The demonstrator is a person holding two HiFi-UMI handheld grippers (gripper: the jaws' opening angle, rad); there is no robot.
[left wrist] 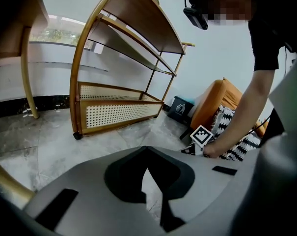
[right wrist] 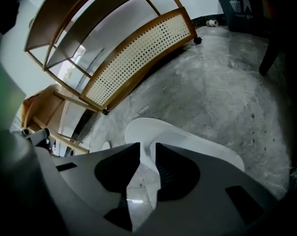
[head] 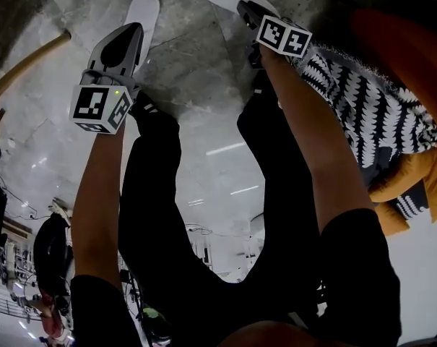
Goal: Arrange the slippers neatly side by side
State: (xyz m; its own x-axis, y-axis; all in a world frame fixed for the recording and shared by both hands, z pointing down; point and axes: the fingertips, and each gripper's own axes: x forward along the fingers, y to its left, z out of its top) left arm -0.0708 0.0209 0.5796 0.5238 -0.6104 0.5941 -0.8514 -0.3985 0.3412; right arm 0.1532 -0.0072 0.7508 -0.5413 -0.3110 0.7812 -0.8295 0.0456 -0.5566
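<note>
On the floor [head: 204, 71] ahead, our right claw [right wrist: 147, 150] pinches the right slipper [right wrist: 197, 144], while our left claw [left wrist: 147, 149] is closed on nothing near the left slipper [head: 144, 9]. We should drag the gripped one low, toes level, until the two lie just beside each other.

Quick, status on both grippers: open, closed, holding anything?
Left gripper: closed, nothing between its jaws.
Right gripper: closed on the white slipper.
</note>
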